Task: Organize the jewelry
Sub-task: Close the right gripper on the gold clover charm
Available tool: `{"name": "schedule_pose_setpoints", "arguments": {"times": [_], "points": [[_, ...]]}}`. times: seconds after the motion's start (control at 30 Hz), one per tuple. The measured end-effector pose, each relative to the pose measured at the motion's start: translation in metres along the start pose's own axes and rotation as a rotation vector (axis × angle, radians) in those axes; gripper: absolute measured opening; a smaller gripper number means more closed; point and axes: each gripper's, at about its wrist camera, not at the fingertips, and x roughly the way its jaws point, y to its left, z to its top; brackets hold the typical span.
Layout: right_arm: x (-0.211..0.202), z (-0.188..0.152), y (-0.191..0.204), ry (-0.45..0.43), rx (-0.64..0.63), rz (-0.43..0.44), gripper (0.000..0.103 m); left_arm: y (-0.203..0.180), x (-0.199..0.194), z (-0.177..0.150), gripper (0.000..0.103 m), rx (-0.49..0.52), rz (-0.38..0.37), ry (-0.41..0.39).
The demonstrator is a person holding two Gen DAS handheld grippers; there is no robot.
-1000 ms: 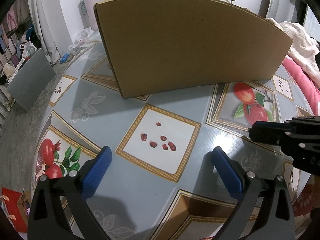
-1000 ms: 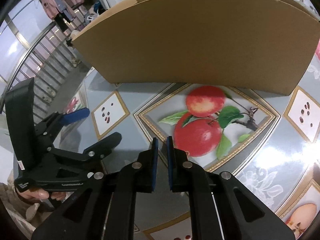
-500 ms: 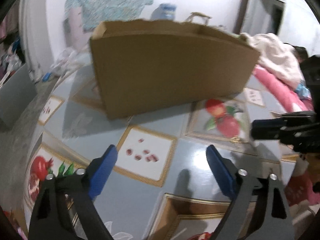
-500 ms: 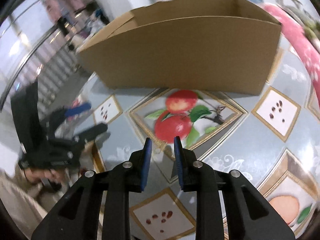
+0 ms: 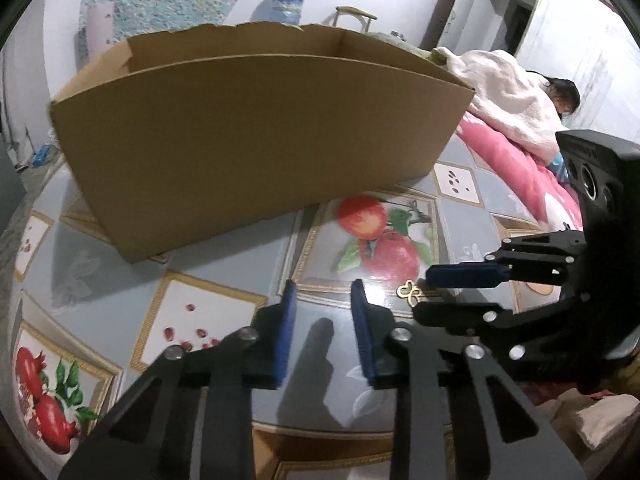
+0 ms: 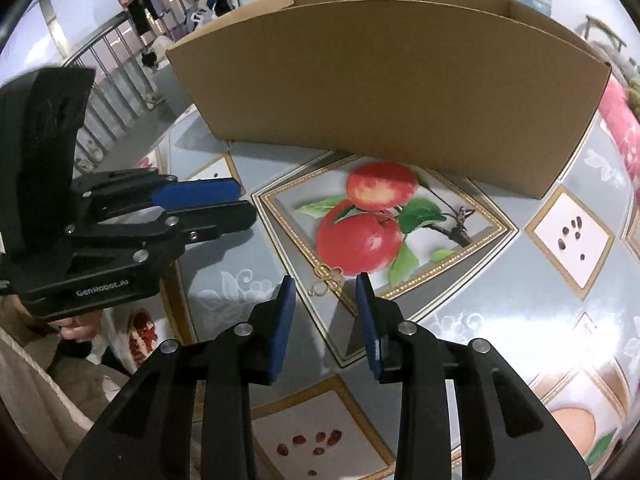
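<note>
Small gold clover-shaped jewelry piece (image 6: 327, 279) on the fruit-patterned counter (image 6: 500, 280)
It lies at twelve o'clock, just beyond the right tool (image 6: 326, 300), whose empty jaws have been opening; the left tool (image 5: 322, 308), empty, has been closing to a narrow gap.

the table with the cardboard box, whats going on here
A person holds a gripper in each hand over a fruit-print table. A small gold jewelry piece lies in front of the cardboard box. The right gripper, jaws just opening, hovers right at it without gripping. The left gripper, jaws just closing, holds nothing.
</note>
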Motion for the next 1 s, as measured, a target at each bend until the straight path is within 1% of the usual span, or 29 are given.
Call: {"name": "schedule_pose_setpoints", "arguments": {"times": [0.1, 0.17, 0.23, 0.3, 0.37, 0.47, 0.57, 0.77, 0.9, 1.0], "points": [[0.001, 0.001, 0.006, 0.000, -0.020, -0.036, 0.030, -0.003, 0.003, 0.004, 0.018, 0.010, -0.017, 0.003], [0.002, 0.001, 0.012, 0.007, -0.055, -0.068, 0.024, -0.005, 0.005, 0.007, 0.018, 0.020, -0.025, 0.005], [0.003, 0.000, 0.017, 0.013, -0.079, -0.091, 0.021, -0.005, 0.002, 0.007, 0.017, 0.028, -0.037, 0.003], [0.004, 0.000, 0.018, 0.022, -0.088, -0.106, 0.016, -0.008, 0.002, 0.008, 0.017, 0.040, -0.050, 0.005], [0.006, 0.001, 0.018, 0.030, -0.076, -0.097, 0.005, -0.012, 0.002, 0.007, 0.017, 0.060, -0.059, 0.007], [0.009, 0.000, 0.016, 0.027, -0.058, -0.091, 0.000, -0.015, 0.002, 0.007, 0.017, 0.083, -0.065, 0.015], [0.007, -0.001, 0.007, 0.024, -0.015, -0.052, 0.000, -0.020, 0.002, 0.007, 0.017, 0.119, -0.058, 0.022], [0.001, -0.001, -0.012, 0.029, 0.056, 0.029, 0.000, -0.038, 0.005, 0.002, 0.017, 0.274, -0.032, 0.065], [-0.003, -0.003, -0.019, 0.027, 0.051, 0.070, 0.000, -0.046, 0.008, 0.001, 0.017, 0.334, -0.033, 0.080], [-0.009, -0.005, -0.023, 0.014, 0.019, 0.057, 0.002, -0.050, 0.012, 0.002, 0.017, 0.381, -0.023, 0.091]]}}
